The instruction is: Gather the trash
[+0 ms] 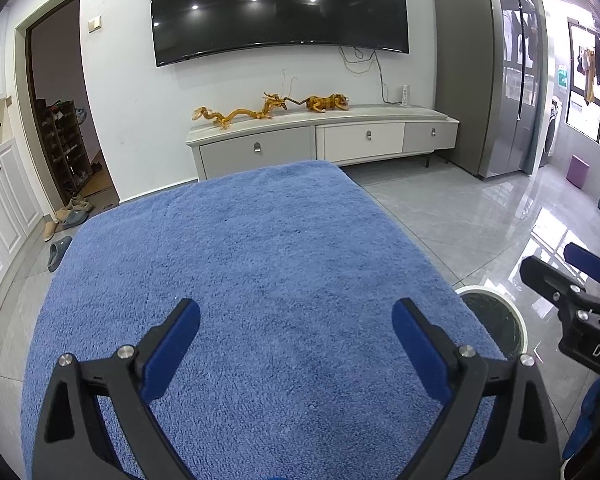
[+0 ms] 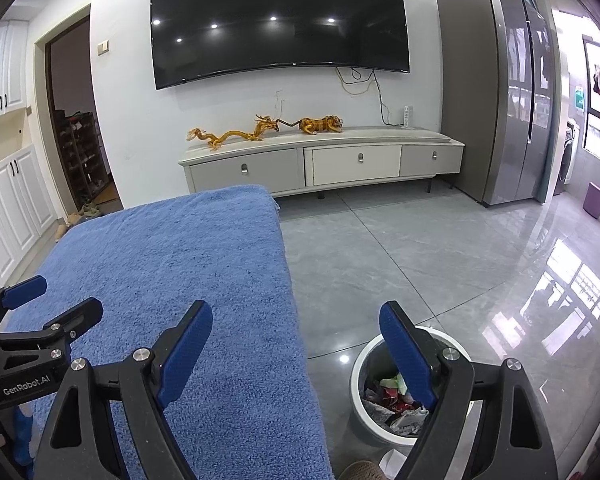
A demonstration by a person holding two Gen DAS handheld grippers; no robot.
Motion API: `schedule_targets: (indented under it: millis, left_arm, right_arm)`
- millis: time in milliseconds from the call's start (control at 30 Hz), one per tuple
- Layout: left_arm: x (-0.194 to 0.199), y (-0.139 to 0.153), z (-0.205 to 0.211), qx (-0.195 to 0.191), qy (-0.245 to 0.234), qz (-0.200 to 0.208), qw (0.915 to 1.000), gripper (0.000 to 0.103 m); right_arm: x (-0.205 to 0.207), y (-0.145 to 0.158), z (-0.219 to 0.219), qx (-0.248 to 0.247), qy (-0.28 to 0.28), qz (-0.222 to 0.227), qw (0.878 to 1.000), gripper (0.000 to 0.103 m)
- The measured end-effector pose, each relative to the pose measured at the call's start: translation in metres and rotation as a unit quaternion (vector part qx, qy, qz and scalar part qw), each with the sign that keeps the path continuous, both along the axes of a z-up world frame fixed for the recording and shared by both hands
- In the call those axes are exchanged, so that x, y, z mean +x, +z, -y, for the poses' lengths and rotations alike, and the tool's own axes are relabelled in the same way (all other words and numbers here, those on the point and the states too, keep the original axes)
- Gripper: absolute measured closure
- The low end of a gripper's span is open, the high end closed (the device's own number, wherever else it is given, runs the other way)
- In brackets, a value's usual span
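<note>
Both grippers, left gripper point(image 1: 296, 344) and right gripper point(image 2: 296, 348), hang released and empty; trash point(image 2: 392, 396) fills the white bin point(image 2: 358, 364) beside the blue-towelled counter point(image 2: 172, 248).

Bare blue towel point(image 1: 240, 280) surface ahead, open grey floor point(image 2: 400, 248) beside it, bin point(image 2: 358, 364) against its edge.
</note>
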State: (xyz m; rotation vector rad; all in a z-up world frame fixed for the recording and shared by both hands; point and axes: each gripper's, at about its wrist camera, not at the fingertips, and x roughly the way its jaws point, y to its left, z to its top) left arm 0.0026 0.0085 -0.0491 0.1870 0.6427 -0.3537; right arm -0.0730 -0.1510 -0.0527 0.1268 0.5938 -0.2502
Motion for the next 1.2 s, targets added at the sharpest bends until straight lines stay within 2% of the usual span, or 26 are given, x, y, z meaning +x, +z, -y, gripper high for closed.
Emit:
schedule_targets:
  millis: [1200]
  left_arm:
    - [-0.0048, 0.0008, 0.0023, -0.006, -0.007, 0.002, 1.0000, 0.005]
  right_arm:
    - [-0.0008, -0.0026, 0.0030, 0.005, -0.010, 0.001, 1.000, 0.017]
